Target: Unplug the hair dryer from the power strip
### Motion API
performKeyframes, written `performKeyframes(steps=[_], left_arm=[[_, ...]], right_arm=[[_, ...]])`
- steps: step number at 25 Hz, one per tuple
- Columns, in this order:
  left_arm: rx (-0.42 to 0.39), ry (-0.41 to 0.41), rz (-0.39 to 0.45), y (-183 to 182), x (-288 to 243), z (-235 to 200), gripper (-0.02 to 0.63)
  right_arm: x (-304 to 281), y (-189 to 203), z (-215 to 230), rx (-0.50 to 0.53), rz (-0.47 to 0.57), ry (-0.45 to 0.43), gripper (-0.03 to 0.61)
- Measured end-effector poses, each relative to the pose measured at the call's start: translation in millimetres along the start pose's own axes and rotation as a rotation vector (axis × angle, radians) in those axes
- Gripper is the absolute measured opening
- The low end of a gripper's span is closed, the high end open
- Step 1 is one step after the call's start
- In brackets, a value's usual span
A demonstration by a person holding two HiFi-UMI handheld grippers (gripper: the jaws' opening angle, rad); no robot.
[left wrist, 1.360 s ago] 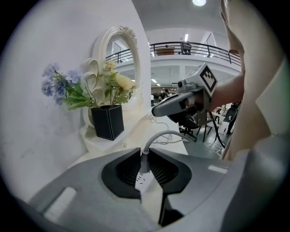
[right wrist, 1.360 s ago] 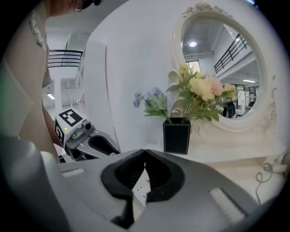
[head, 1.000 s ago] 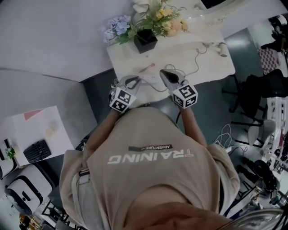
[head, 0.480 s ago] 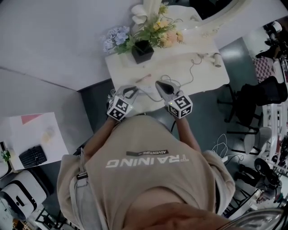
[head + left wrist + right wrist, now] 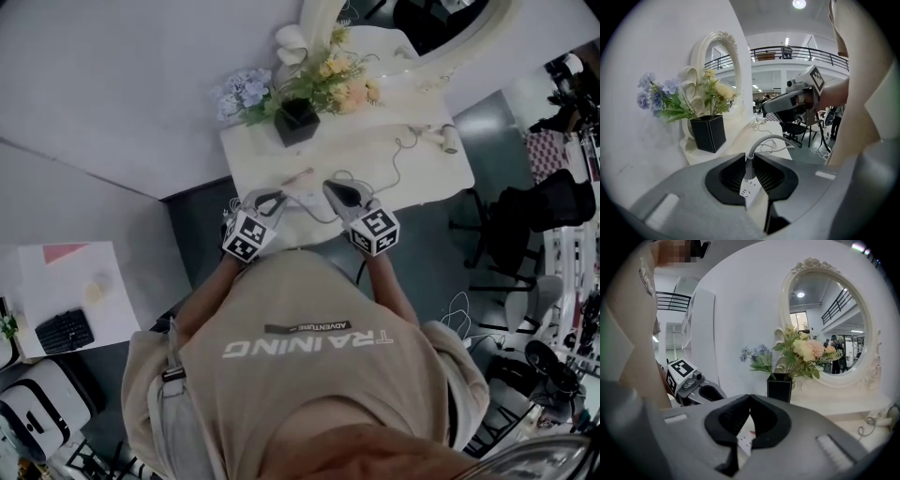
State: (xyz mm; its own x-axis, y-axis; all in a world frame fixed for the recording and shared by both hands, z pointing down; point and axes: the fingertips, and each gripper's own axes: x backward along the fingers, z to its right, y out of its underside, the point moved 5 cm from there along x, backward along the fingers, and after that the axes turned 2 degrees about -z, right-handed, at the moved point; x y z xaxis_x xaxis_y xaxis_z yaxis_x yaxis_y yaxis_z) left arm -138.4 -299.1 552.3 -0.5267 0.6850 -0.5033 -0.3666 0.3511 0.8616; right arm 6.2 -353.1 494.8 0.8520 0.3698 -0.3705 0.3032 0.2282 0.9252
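A white power strip (image 5: 306, 200) lies near the front edge of the white table (image 5: 375, 164). In the left gripper view, a grey plug (image 5: 749, 169) stands in the strip (image 5: 752, 193), and my left gripper (image 5: 747, 157) is shut on that plug. The grey cord (image 5: 398, 155) runs right to the hair dryer (image 5: 448, 139) at the table's right end. My right gripper (image 5: 750, 398) is shut, its tips touching with nothing between them, just above the strip (image 5: 746, 441). In the head view, the left gripper (image 5: 279, 195) and right gripper (image 5: 329, 187) flank the strip.
A black vase of flowers (image 5: 296, 120) stands at the back left of the table, in front of an oval white mirror (image 5: 412, 37). A black office chair (image 5: 530, 211) sits to the right on the floor. A second desk (image 5: 66, 291) is at far left.
Both grippers have stayed at the power strip near the table's front edge. The head camera has shifted, so the table sits slightly higher and more to the left in view.
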Motion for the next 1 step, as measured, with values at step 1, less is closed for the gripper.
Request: performKeyframes(steps=[1], left_arm=[[-0.003, 0.0, 0.0, -0.3, 0.2, -0.8, 0.06]], right_arm=[[-0.7, -0.7, -0.8, 0.002, 0.001, -0.002, 0.005]])
